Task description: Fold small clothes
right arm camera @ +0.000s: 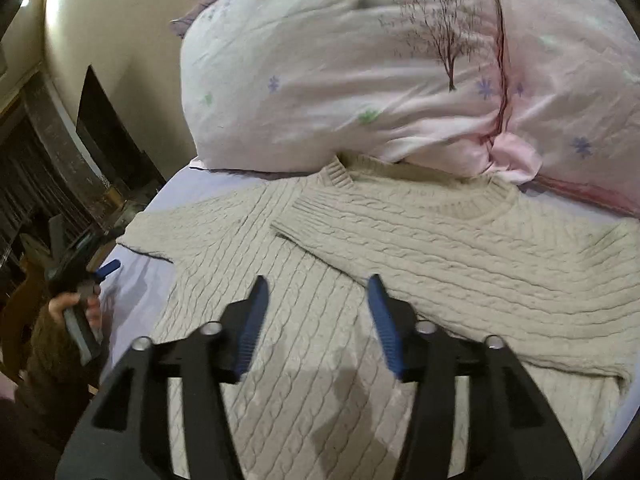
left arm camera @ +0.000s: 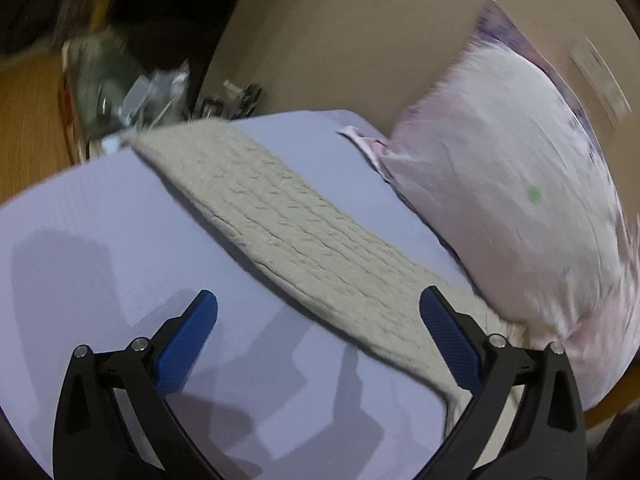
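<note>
A beige cable-knit sweater [right arm camera: 440, 264] lies flat on a lilac bed sheet [right arm camera: 192, 188], collar toward the pillows, with one sleeve folded across its front. In the left wrist view one sleeve of the sweater [left arm camera: 288, 216] stretches diagonally over the sheet [left arm camera: 100, 208]. My right gripper [right arm camera: 318, 292] is open and empty, just above the sweater's body. My left gripper [left arm camera: 318, 308] is open and empty, above the sheet with its right finger over the sleeve. It also shows at the left of the right wrist view [right arm camera: 106, 270], held in a hand off the sweater's edge.
Pink flowered pillows [right arm camera: 380, 72] lie against the sweater's collar; one shows in the left wrist view [left arm camera: 500, 184]. A beige wall [left arm camera: 340, 32] stands behind. Clutter [left arm camera: 132, 92] sits past the bed's far corner, dark furniture [right arm camera: 100, 136] beside the bed.
</note>
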Demonstrator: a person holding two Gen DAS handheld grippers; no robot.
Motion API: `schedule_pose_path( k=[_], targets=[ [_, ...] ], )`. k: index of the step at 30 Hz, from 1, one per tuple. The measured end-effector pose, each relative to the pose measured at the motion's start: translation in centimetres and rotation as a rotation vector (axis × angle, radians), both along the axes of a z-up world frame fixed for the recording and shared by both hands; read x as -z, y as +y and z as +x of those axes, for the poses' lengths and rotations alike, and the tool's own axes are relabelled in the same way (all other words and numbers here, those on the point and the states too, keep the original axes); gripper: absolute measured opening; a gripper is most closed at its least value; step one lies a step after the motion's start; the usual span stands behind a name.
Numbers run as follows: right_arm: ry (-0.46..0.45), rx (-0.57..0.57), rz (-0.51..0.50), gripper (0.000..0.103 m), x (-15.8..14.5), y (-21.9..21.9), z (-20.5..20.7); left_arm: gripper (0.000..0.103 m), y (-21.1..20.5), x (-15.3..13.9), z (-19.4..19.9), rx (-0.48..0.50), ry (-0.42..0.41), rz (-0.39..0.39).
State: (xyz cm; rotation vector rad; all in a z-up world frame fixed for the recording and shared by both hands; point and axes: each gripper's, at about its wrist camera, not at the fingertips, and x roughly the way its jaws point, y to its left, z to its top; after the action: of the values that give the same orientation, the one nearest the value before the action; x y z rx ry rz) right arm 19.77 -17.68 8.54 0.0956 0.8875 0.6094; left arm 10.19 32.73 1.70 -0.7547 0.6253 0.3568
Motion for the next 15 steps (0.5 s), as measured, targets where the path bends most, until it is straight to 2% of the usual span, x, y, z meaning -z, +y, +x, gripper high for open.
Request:
schedule_pose_path(
  k=[2,8,10,11,12,13,14,15],
  targets=[
    [-0.039,0.049,0.006,0.076,-0.7,-1.9,-0.1,0.092,1.1,0.5,0.6,-0.021,-0.005,-0.055],
    [-0.042,0.174,0.056,0.078,-1.2,-7.9,-2.4,0.079,4.8,1.0,2.2,-0.144,-0.045,-0.142],
    [-0.041,0.192,0.066,0.078,-1.4,-9.2,-3.3,0.072,5.8,1.0,2.9,-0.176,-0.042,-0.149],
    [-0.042,0.199,0.069,0.079,-1.3,-9.6,-3.3,0.059,5.9,1.0,3.3,-0.185,-0.023,-0.138],
    [-0.043,0.206,0.076,0.079,-1.3,-10.2,-3.3,0.031,6.1,1.0,3.9,-0.187,0.010,-0.126],
    [-0.045,0.215,0.080,0.079,-1.3,-10.7,-3.3,0.017,6.0,1.0,4.4,-0.185,0.042,-0.117],
    [-0.048,0.221,0.082,0.079,-1.4,-11.0,-3.5,0.008,5.4,0.4,4.8,-0.175,0.048,-0.097],
    [-0.052,0.231,0.085,0.079,-1.6,-11.7,-3.5,0.007,4.0,-0.9,5.3,-0.139,0.029,-0.056]
  ],
)
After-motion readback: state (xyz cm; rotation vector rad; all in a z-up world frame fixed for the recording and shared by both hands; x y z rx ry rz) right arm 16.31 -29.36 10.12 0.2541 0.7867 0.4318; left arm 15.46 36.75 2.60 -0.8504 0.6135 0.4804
